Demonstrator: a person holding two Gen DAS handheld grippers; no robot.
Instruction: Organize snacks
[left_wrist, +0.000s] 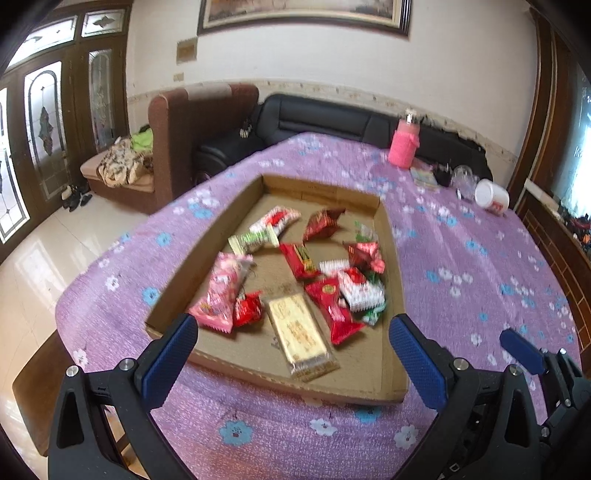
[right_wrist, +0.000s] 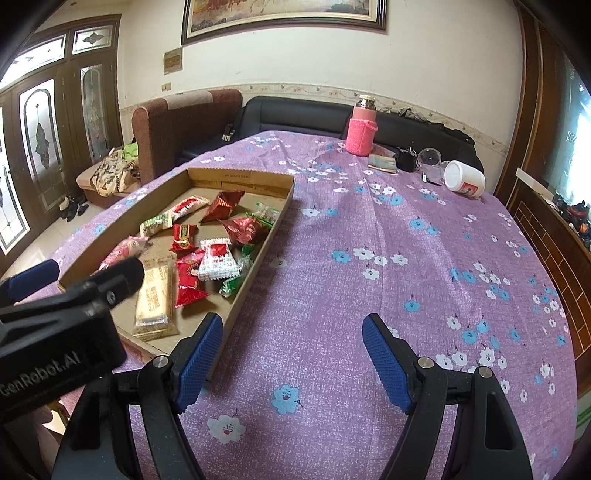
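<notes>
**Snacks lay loose in the tray, both tools empty**

The tabletop (right_wrist: 332, 258) carried a cardboard tray (left_wrist: 321, 192) of wrapped snacks (left_wrist: 332, 273). The left tool (left_wrist: 293, 341) hovered wide over its near edge (clearly the nearer one), the gold bar (left_wrist: 299, 332) lying lengthwise straight ahead. The right tool (right_wrist: 291, 354) gaped wide, the tray to its left.

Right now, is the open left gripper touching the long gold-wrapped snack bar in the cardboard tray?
Apart. The left wrist view shows the gold-wrapped snack bar lying flat between the left gripper's spread blue fingers, tray floor visible on both sides.
</notes>
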